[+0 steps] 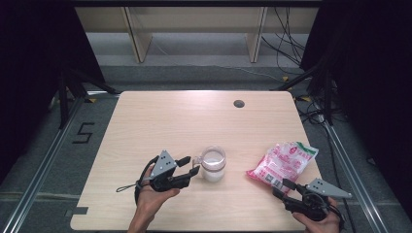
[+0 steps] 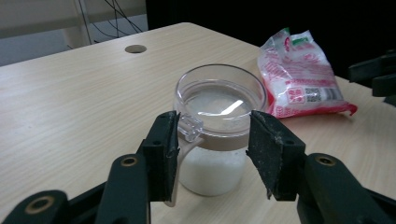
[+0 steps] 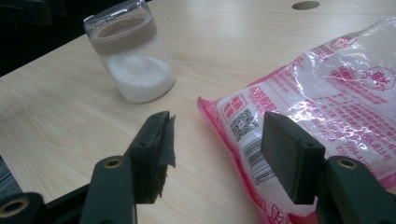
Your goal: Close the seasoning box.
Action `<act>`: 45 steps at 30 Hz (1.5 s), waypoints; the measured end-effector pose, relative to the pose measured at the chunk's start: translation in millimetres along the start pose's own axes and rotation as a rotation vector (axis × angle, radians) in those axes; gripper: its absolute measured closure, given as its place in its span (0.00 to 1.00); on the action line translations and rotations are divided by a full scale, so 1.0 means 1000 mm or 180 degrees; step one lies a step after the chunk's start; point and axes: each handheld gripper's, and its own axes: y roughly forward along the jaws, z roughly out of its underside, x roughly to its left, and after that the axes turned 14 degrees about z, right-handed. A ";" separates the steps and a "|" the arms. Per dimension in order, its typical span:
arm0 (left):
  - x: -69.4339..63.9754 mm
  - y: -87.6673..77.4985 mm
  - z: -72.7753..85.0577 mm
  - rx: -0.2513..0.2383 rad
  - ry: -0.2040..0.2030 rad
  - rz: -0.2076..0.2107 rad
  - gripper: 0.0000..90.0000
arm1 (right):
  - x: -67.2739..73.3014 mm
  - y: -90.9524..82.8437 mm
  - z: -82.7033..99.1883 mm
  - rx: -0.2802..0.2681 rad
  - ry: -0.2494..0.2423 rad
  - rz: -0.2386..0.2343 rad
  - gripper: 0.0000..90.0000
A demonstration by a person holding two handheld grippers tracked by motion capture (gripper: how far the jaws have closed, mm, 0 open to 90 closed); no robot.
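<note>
A clear lidded jar (image 1: 214, 164) half full of white powder stands on the wooden table (image 1: 170, 121), near the front middle. My left gripper (image 1: 191, 165) is at the jar's left side, level with the tabletop. In the left gripper view its jaws stand apart in front of the jar (image 2: 217, 126), and the jar's clear clasp (image 2: 190, 128) sits right by the left pad (image 2: 161, 149); the left gripper (image 2: 214, 135) is open. A pink and white plastic bag (image 1: 283, 162) lies to the right. My right gripper (image 1: 283, 188) is open at the bag's near corner (image 3: 243, 126), not pressing on it.
A dark round cable hole (image 1: 238, 103) sits in the table's far right part. The bag reaches close to the table's right edge. Black frames and cables stand on the floor beyond the table, with wooden furniture legs at the back.
</note>
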 end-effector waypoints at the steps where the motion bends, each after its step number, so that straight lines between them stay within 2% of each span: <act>1: -0.001 0.000 0.001 -0.0010 -0.0012 0.0021 0.57 | -0.001 0.000 0.000 -0.0002 -0.0036 0.0011 0.48; 2: -0.002 0.000 0.002 -0.0006 0.0034 0.0039 0.56 | 0.000 0.000 0.000 -0.0033 -0.0029 0.0010 0.48; 5: -0.005 0.000 0.005 -0.0008 0.0017 0.0040 0.54 | 0.001 0.000 0.000 -0.0017 -0.0026 -0.0001 0.48; 6: -0.006 -0.001 0.005 0.0016 0.0024 0.0011 0.54 | 0.003 -0.001 0.000 0.0037 0.0069 0.0011 0.48; 9: -0.009 -0.001 0.007 0.0015 0.0034 0.0025 0.51 | 0.003 0.001 0.001 -0.0025 0.0042 -0.0037 0.48; 12: -0.009 0.000 0.010 -0.0007 0.0030 0.0053 0.48 | 0.004 0.000 0.000 -0.0006 0.0042 -0.0042 0.47; 15: -0.011 -0.001 0.013 0.0004 0.0018 0.0016 0.47 | 0.002 0.001 0.000 -0.0034 -0.0090 -0.0036 0.47; 17: -0.011 -0.002 0.016 0.0029 0.0036 0.0009 0.45 | 0.004 0.001 0.000 -0.0017 -0.0060 -0.0028 0.47; 18: -0.011 -0.001 0.017 0.0008 0.0021 0.0028 0.45 | 0.003 0.000 0.000 0.0024 -0.0095 -0.0038 0.47; 19: -0.011 -0.002 0.018 0.0014 0.0011 0.0006 0.44 | 0.003 0.001 0.000 -0.0052 -0.0143 -0.0013 0.47; 24: -0.012 -0.001 0.023 0.0056 0.0017 -0.0002 0.42 | 0.004 0.002 0.000 -0.0012 -0.0102 -0.0119 0.47; 26: -0.014 -0.001 0.024 0.0089 0.0024 -0.0030 0.40 | 0.005 0.002 0.000 -0.0007 -0.0133 -0.0064 0.47; 27: -0.012 -0.002 0.024 0.0126 0.0121 -0.0013 0.39 | 0.006 0.001 0.000 0.0005 -0.0111 -0.0081 0.47; 28: -0.015 -0.001 0.025 0.0109 0.0044 -0.0023 0.39 | 0.005 0.001 0.000 0.0033 -0.0131 -0.0100 0.47; 29: -0.015 -0.001 0.026 0.0113 0.0049 -0.0023 0.39 | 0.006 0.001 0.000 0.0006 -0.0102 -0.0054 0.47; 30: -0.016 -0.001 0.028 0.0097 0.0044 -0.0007 0.39 | 0.006 0.001 0.001 0.0010 -0.0136 -0.0036 0.47; 31: -0.017 -0.001 0.029 0.0122 0.0066 -0.0028 0.39 | 0.009 0.000 0.001 0.0059 -0.0022 -0.0086 0.47; 33: -0.019 -0.001 0.031 0.0121 0.0061 -0.0013 0.38 | 0.007 0.002 0.001 -0.0005 -0.0207 -0.0056 0.47; 34: -0.020 -0.002 0.033 0.0133 0.0063 -0.0012 0.38 | 0.007 0.003 0.001 0.0017 -0.0234 -0.0063 0.47; 35: -0.021 -0.002 0.034 0.0148 0.0074 -0.0009 0.37 | 0.012 0.000 0.002 0.0160 -0.0081 -0.0118 0.46; 36: -0.022 -0.002 0.036 0.0151 0.0066 -0.0008 0.37 | 0.009 0.003 0.002 0.0130 -0.0255 -0.0117 0.46; 37: -0.022 -0.003 0.037 0.0179 0.0078 -0.0015 0.37 | 0.013 0.002 0.002 0.0163 -0.0198 -0.0125 0.46; 38: -0.023 -0.004 0.039 0.0208 0.0102 -0.0032 0.36 | 0.012 0.003 0.002 0.0139 -0.0268 -0.0144 0.46; 41: -0.026 -0.005 0.044 0.0235 0.0094 -0.0030 0.35 | 0.015 0.002 0.004 0.0217 -0.0279 -0.0161 0.45; 43: -0.027 -0.005 0.047 0.0243 0.0081 -0.0015 0.34 | 0.014 0.004 0.005 0.0201 -0.0394 -0.0172 0.44; 44: -0.027 -0.005 0.048 0.0245 0.0081 -0.0020 0.34 | 0.016 0.003 0.005 0.0243 -0.0372 -0.0151 0.44; 45: -0.027 -0.006 0.049 0.0281 0.0118 -0.0043 0.34 | 0.015 0.003 0.006 0.0222 -0.0450 -0.0129 0.44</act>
